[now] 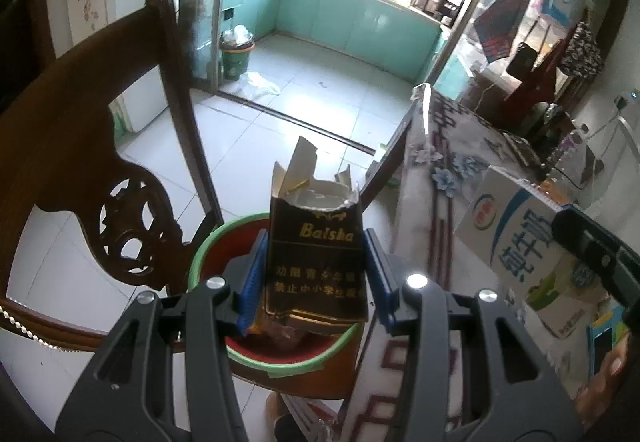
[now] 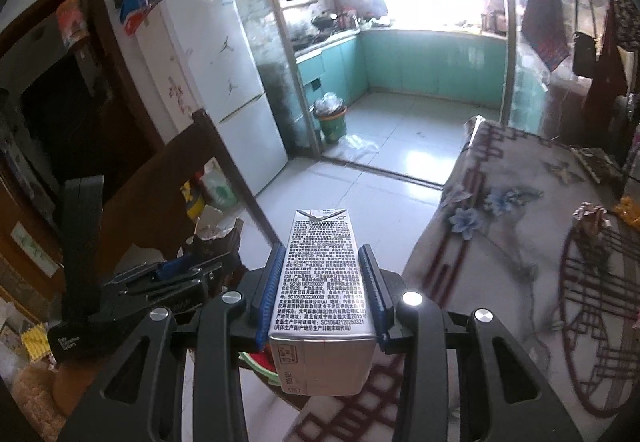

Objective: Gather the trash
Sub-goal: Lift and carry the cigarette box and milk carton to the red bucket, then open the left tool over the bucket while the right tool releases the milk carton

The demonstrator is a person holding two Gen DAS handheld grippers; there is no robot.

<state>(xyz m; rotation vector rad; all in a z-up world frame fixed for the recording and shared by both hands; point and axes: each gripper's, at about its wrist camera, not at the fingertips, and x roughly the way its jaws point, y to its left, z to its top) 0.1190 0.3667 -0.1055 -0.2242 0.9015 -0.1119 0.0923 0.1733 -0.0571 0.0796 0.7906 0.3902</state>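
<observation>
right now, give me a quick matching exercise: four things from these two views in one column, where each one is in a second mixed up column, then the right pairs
Things:
1. torn cigarette pack
2. milk carton
3. green-rimmed bin
4. wooden chair

Places:
A. clamped in the right claw
B. standing left of the bin
C. clamped in the left claw
D. below the left claw, trash inside

Pairs: 1-C, 2-A, 3-D, 4-B
</observation>
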